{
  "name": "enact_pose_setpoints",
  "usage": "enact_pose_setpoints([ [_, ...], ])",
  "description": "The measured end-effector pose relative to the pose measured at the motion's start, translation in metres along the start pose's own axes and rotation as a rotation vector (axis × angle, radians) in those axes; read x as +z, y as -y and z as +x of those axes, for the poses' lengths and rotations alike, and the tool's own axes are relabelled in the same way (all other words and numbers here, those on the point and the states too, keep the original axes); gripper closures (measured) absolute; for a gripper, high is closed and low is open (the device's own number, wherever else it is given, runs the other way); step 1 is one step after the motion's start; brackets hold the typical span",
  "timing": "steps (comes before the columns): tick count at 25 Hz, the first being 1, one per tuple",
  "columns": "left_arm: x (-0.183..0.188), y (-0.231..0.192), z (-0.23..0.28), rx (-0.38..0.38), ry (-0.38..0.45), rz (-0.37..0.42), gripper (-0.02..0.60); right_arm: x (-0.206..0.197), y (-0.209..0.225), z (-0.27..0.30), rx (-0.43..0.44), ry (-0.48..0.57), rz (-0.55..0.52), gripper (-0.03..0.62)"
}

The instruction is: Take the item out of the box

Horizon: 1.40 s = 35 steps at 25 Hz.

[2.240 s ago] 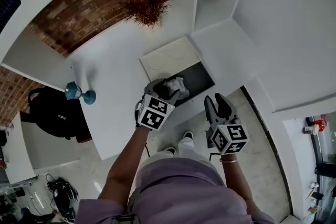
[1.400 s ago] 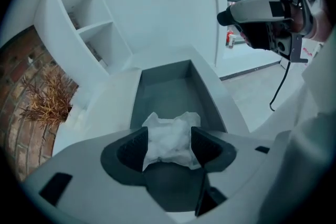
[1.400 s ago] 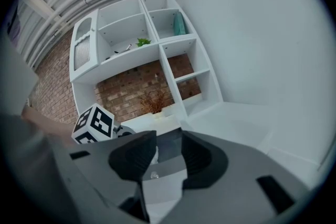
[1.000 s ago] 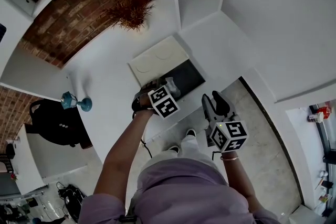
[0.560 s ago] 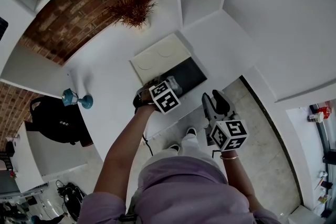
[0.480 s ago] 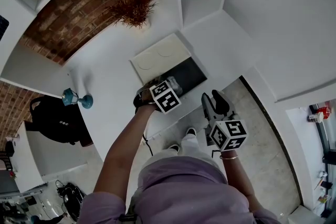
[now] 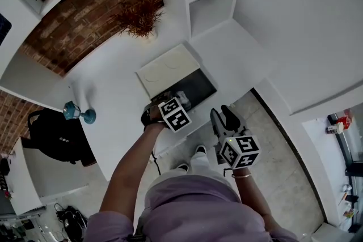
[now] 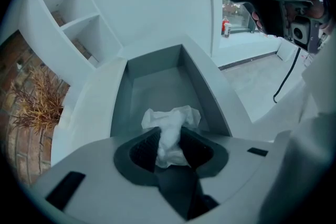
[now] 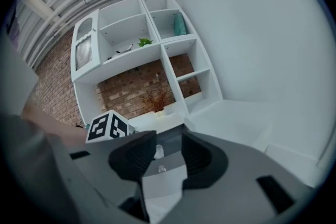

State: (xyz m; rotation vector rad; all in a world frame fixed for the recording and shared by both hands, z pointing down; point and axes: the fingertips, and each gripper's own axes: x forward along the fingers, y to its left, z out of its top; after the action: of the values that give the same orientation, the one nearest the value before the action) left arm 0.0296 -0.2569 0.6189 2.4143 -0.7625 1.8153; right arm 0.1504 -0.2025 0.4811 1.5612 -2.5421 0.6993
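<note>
Step in hand: grasp by left tool (image 8: 170,139), reaching steeply down into open grey box (image 8: 152,84) at frame centre on white worktop (image 7: 113,93). Jaws just been closing, now narrowed onto crumpled white item (image 8: 170,120), pads pinching its lower part. Item at near end of box floor, apparently not yet lifted. Idle right tool (image 9: 167,147) right of centre in head view, jaws apart, nothing between. Next move, by judgement: confirm firm pinch, lift straight up clear of box walls; soft wad may slip

White item (image 8: 170,124), dark grey box (image 8: 119,103)
</note>
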Motion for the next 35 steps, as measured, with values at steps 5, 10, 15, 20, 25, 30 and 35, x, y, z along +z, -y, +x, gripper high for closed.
enact_pose_setpoints([
  [5,0.011,-0.004,-0.013,0.046,0.062,-0.035,0.459,0.001,-0.003,-0.005,-0.004,0.005,-0.007,0.451],
  [10,0.018,-0.010,-0.033,0.093,0.123,-0.077,0.459,0.004,-0.008,-0.007,0.002,0.014,-0.024,0.451],
  [15,0.022,-0.016,-0.056,0.131,0.194,-0.159,0.459,0.005,-0.017,-0.006,0.022,0.019,-0.031,0.451],
  [20,0.021,-0.022,-0.074,0.169,0.256,-0.239,0.459,0.006,-0.022,-0.003,0.039,0.019,-0.041,0.451],
  [25,0.019,-0.029,-0.090,0.193,0.323,-0.336,0.459,0.012,-0.024,0.002,0.055,0.024,-0.053,0.453],
  [30,0.015,-0.038,-0.108,0.216,0.392,-0.441,0.457,0.017,-0.025,0.007,0.072,0.023,-0.066,0.453],
  [35,0.009,-0.042,-0.126,0.230,0.492,-0.572,0.457,0.017,-0.028,0.011,0.083,0.012,-0.076,0.454],
])
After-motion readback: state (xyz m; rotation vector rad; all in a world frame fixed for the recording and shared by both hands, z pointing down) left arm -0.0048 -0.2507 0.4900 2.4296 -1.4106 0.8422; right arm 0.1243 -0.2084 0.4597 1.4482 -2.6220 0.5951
